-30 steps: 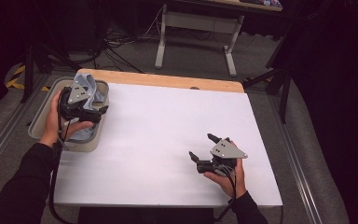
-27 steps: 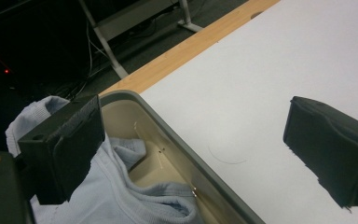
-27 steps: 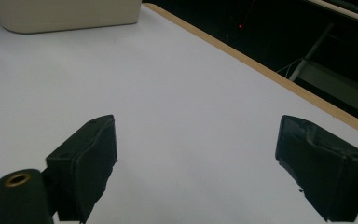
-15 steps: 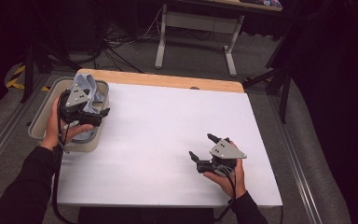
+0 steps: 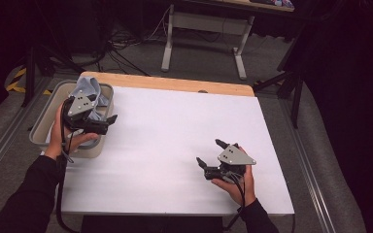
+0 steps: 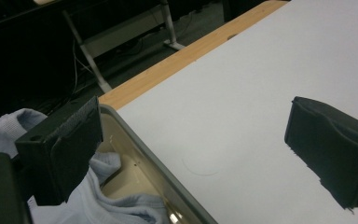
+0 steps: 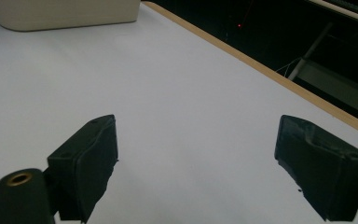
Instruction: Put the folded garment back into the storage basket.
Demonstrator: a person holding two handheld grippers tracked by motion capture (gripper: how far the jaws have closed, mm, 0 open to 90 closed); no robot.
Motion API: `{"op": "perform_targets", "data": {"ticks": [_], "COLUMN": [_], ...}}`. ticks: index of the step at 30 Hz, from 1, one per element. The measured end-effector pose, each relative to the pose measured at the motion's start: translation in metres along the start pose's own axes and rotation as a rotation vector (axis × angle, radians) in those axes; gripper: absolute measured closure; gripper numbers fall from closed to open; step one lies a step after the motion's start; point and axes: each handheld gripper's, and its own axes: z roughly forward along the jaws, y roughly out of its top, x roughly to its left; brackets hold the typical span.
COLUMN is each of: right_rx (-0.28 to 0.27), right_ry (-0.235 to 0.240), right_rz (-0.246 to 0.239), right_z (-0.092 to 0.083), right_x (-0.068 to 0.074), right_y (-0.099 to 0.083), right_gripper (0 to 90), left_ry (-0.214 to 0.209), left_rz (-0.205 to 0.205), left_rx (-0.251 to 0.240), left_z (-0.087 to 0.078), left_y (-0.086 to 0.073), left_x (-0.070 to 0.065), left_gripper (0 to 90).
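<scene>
Two tools hang over the white counter (image 5: 175, 145), both spread wide and holding nothing. The left tool (image 5: 108, 120) hovers at the bin (image 5: 43, 124); pale blue cloth (image 6: 107, 200) lies in the bin just under its near jaw. The right tool (image 5: 210, 153) sits well apart, bare counter ahead of it.

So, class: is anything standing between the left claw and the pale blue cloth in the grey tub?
Nothing visible does. The left claw hangs open at the near right rim of the grey plastic tub, and the crumpled pale blue cloth lies uncovered in the tub, right beside one jaw in the left gripper view.
</scene>
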Motion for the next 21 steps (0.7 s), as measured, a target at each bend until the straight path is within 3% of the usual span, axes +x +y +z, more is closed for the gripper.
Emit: {"op": "perform_targets", "data": {"ticks": [14, 17, 21], "right_rx": [-0.005, -0.007, -0.005], "right_ry": [0.000, 0.001, 0.002], "right_rz": [-0.006, -0.002, -0.007], "right_z": [-0.001, -0.001, 0.000], "right_x": [0.001, 0.001, 0.002], "right_y": [0.001, 0.001, 0.001], "right_gripper": [13.7, 13.7, 13.7], "left_ry": [-0.036, -0.051, -0.054], "left_rz": [0.017, 0.045, 0.049], "left_rx": [-0.044, -0.047, -0.060], "left_z": [-0.008, -0.009, -0.011], "left_y": [0.007, 0.008, 0.009], "left_x": [-0.013, -0.018, -0.022], "left_gripper": [4.5, 3.2, 3.0]}}
